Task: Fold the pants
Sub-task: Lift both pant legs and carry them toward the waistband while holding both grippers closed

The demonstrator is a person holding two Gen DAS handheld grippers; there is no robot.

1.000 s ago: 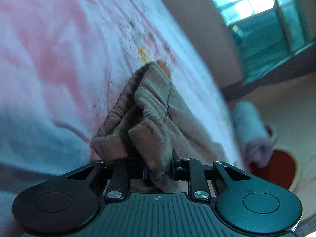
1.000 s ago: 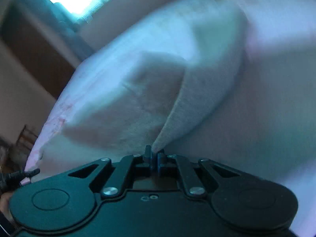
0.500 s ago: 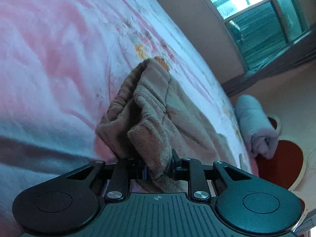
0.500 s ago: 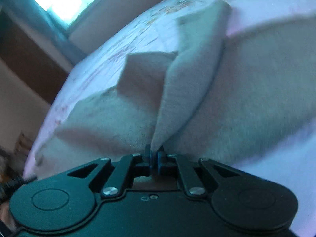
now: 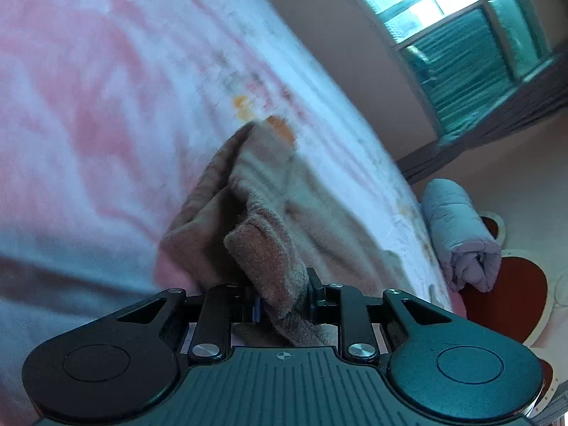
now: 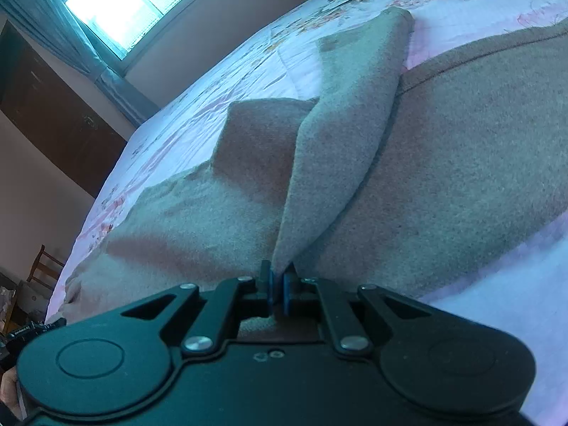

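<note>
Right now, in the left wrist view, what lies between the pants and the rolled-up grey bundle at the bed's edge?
Only bare floral bedsheet separates the pants from the rolled grey bundle, as the left wrist view shows.

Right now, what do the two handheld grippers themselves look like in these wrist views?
Both are matte black. Each shows two rounded lobes with a recessed circle, joined by angled link arms with silver screws. The left gripper has a ribbed centre plate with a small crosshair mark. The right gripper has a smooth centre plate with two tiny holes, and blue pads on its fingers. No sleeves or cables show.
</note>
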